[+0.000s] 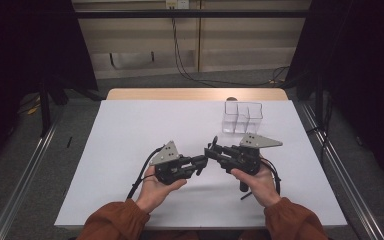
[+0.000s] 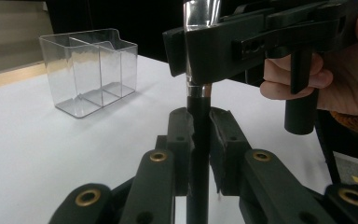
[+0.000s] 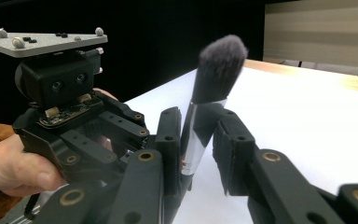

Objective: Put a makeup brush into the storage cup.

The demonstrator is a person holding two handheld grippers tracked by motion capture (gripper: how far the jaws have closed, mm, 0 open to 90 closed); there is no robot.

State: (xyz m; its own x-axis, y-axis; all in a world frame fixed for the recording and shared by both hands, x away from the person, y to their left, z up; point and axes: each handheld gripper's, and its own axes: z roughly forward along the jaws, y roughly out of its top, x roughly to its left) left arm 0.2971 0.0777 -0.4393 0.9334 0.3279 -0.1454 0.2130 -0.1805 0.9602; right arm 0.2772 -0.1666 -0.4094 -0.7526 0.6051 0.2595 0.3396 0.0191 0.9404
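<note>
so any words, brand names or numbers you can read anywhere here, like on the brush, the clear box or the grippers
None can be read.
Makeup brush: plain black handle and silver ferrule, no print visible.
Clear divided box: no label or marking.
Left gripper and right gripper: bare black parts, brass bushings and screws, no lettering.
Grey plate: only small markers, no text.
Small circuit board under that plate: too small and blurred to read.

Dim room w/ dark edges, bright white table [image 1: 130, 150], blurry brush bristles [image 3: 220, 60].
</note>
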